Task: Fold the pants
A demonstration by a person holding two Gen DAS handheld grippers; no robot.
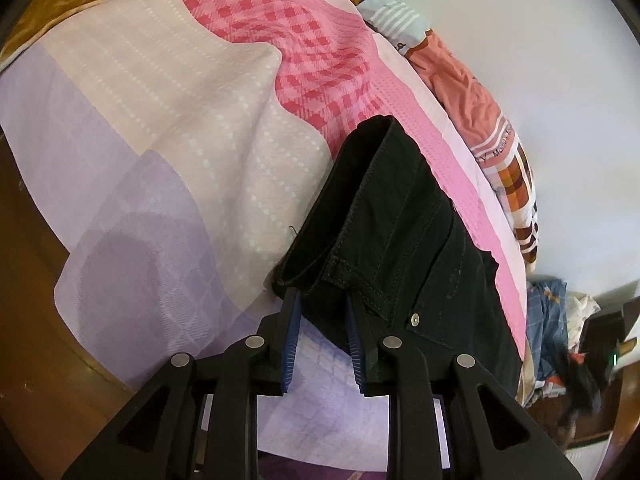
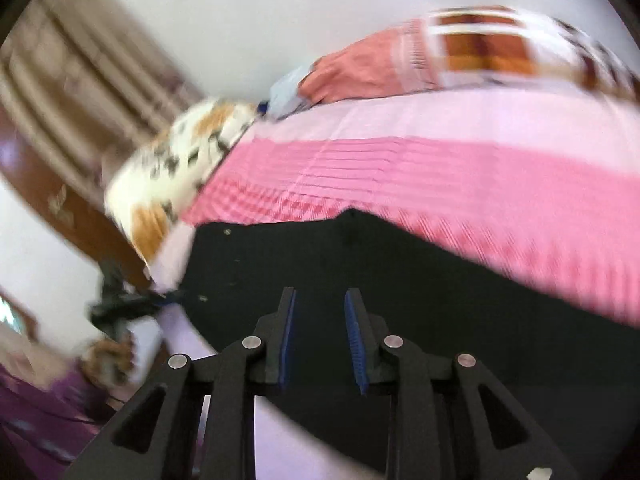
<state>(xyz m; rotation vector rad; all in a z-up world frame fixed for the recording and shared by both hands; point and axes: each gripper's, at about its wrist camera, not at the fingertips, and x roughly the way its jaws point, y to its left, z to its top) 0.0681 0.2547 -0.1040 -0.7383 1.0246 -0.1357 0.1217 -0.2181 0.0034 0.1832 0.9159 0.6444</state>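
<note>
Black pants (image 1: 400, 232) lie folded lengthwise on a bed with a pink, lilac and cream bedsheet (image 1: 168, 128). Their waistband end with a metal rivet points at my left gripper (image 1: 322, 300). The left gripper's blue-padded fingers stand apart, and the waistband edge sits between and over the fingertips. In the blurred right wrist view the pants (image 2: 400, 280) spread as a flat black sheet under my right gripper (image 2: 320, 296). The right gripper's fingers are apart just above the cloth and hold nothing.
A coral and checked blanket (image 1: 472, 92) lies along the bed's far side against a white wall. A floral quilt (image 2: 184, 168) lies at one end of the bed. A wooden bed frame (image 1: 24, 280) runs on the left. Clothes are piled on the floor (image 1: 560, 340).
</note>
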